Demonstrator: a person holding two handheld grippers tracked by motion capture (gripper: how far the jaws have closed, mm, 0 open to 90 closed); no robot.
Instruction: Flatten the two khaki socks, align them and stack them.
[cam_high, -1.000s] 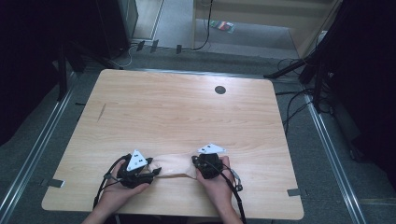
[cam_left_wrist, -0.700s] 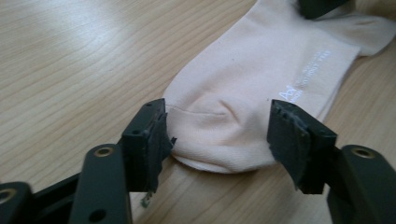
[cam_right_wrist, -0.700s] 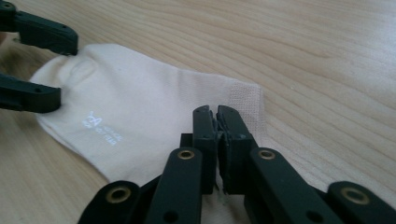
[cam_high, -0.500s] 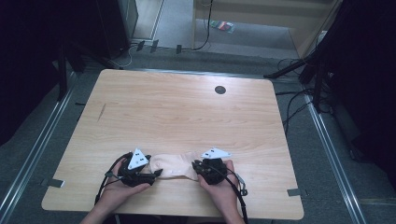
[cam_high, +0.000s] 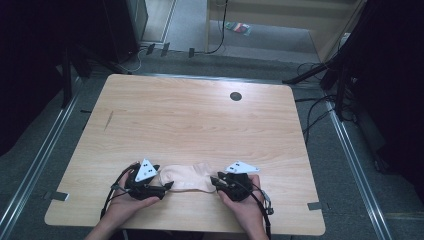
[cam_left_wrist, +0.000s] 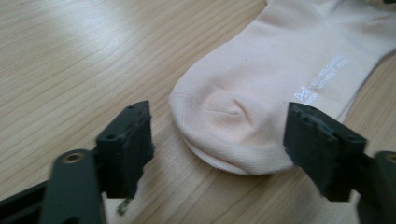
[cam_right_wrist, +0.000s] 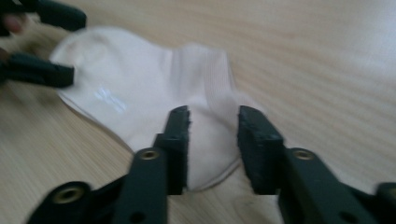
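The sock (cam_high: 187, 177) lies flat on the worktop (cam_high: 200, 125); left tongs (cam_left_wrist: 219, 140) gape wide around its toe, right tongs (cam_right_wrist: 212, 140) stand narrowly parted over its cuff, probably to stretch it.

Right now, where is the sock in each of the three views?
High view: the sock lies near the table's front edge, between the two grippers.
Left gripper view: upper right, its toe between the open jaws.
Right gripper view: centre left, its cuff end between the jaws.
Shared landmark: the small white print on the sock.

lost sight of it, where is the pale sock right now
The pale peach cotton sock lies flat near the wooden table's front edge in the high view, between the left tool and right tool.
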